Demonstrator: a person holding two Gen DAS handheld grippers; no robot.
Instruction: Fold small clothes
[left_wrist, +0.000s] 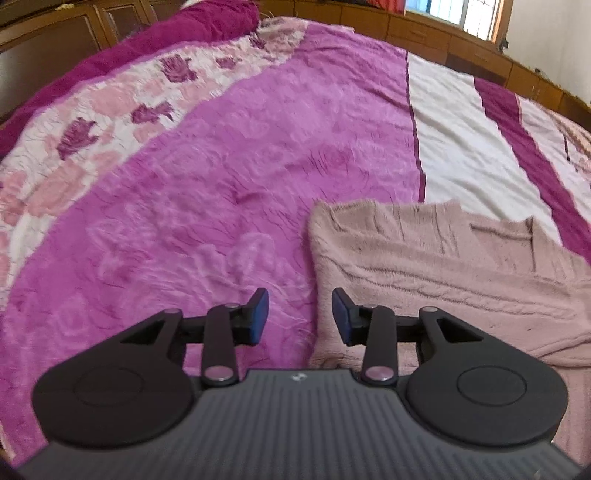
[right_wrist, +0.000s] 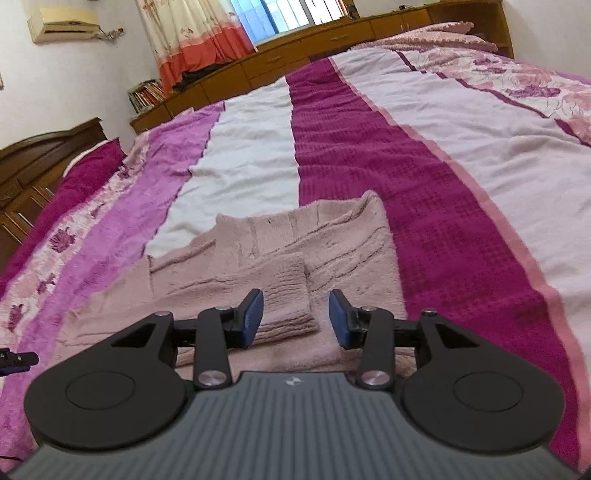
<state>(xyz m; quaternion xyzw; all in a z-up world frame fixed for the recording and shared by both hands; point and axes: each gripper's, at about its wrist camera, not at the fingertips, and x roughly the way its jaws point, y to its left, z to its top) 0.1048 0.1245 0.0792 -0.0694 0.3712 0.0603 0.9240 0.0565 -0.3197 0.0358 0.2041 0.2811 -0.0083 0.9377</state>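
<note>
- The left tool (left_wrist: 300, 317), black linkage arms ending in blue rubbery pads, has its jaws apart and holds nothing; it hangs over the left edge of the fuzzy pale pink knitted sweater (left_wrist: 436, 266), one pad over the knit and the other over the bedding beside it.
- The right tool (right_wrist: 296, 319), of the same build, also has its jaws apart and empty; it hangs above the near part of the sweater (right_wrist: 273, 258), with the ribbed cuff of a sleeve (right_wrist: 286, 295) lying between its pads.
- I judge the fold to be partly done: that sleeve already lies across the sweater's body, while the garment is otherwise spread broad and flat.
- The next move likely calls for each tool to drop onto an edge of the sweater, close on it, and carry it over the body; the thick, soft knit should bunch easily, so a full bite on the layer matters.
- The sweater shows raised cable lines and a loose fluffy nap.
- Beneath the sweater lies the plush striped bed cover (right_wrist: 369, 147), with magenta, lilac and white bands and a rose-patterned border farther out.
- Beyond the sweater, brown wooden cabinets (right_wrist: 295, 51) line the bed's far side.
</note>
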